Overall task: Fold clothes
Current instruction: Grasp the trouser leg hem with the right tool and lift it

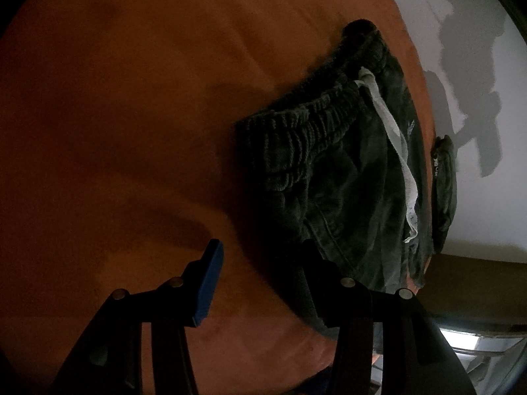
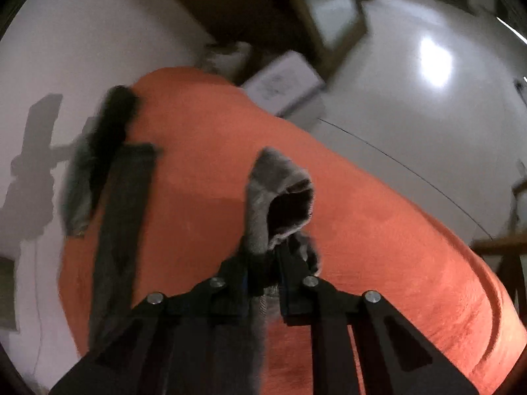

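Observation:
Dark corduroy trousers (image 1: 329, 151) with a gathered waistband and a white drawstring (image 1: 395, 144) lie on an orange blanket (image 1: 131, 115), near its right edge. My left gripper (image 1: 260, 263) stands open just above the blanket; its right finger overlaps the trousers' near edge and its blue-padded left finger (image 1: 210, 279) is over bare blanket. In the right wrist view my right gripper (image 2: 263, 256) is shut on a grey cloth end (image 2: 273, 197) with an open hem, lifted off the orange blanket (image 2: 362, 230). A dark garment (image 2: 122, 197) lies at the left, partly hanging over the edge.
White floor (image 2: 411, 98) surrounds the orange surface, with shadows of the grippers on it. A white box (image 2: 283, 89) and wooden furniture (image 2: 237, 10) stand beyond the far end. A wooden frame (image 1: 477, 283) is at the right in the left wrist view.

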